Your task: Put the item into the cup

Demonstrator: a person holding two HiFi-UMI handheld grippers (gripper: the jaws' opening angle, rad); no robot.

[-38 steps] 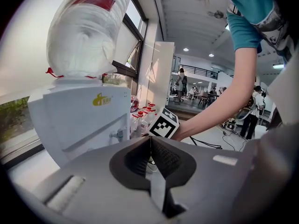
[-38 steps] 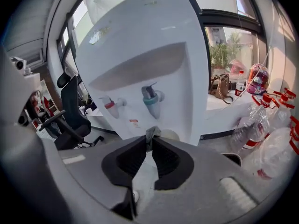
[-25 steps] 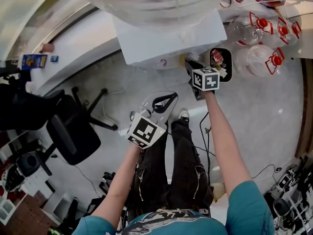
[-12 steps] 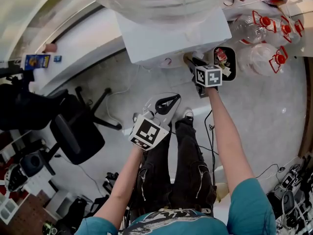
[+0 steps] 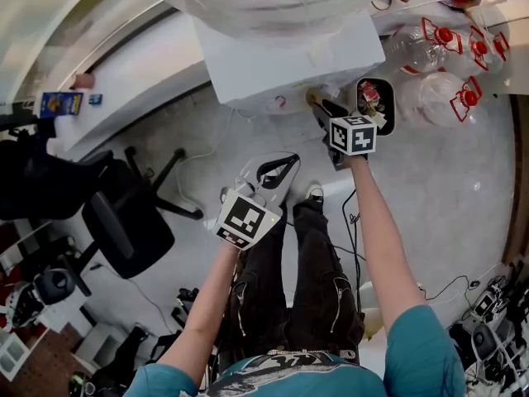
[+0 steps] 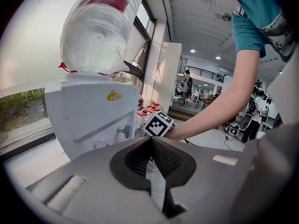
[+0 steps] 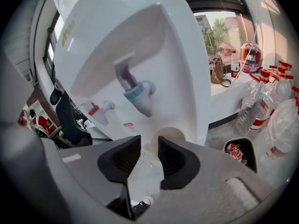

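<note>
A pale paper cup (image 7: 171,134) stands under the blue tap (image 7: 140,93) of the white water dispenser (image 7: 140,31). In the head view the cup (image 5: 313,97) sits at the dispenser's front. My right gripper (image 7: 149,141) points at it from just below. Its jaws have just been opening and now stand apart; the cup is past the fingertips and no pad presses on it. From above, the right gripper (image 5: 324,108) reaches to the dispenser (image 5: 289,56). My left gripper (image 6: 152,146) hangs back, shut and empty; in the head view the left gripper (image 5: 281,170) is above the person's legs.
A black bin (image 5: 374,102) with rubbish stands right of the dispenser. Several big water bottles (image 5: 446,40) with red caps lie further right. An office chair (image 5: 124,222) is at the left. A red tap (image 7: 98,108) is beside the blue one.
Almost nothing has shifted in the head view: the right gripper stays at the dispenser's front by the cup and the left gripper stays where it was.
</note>
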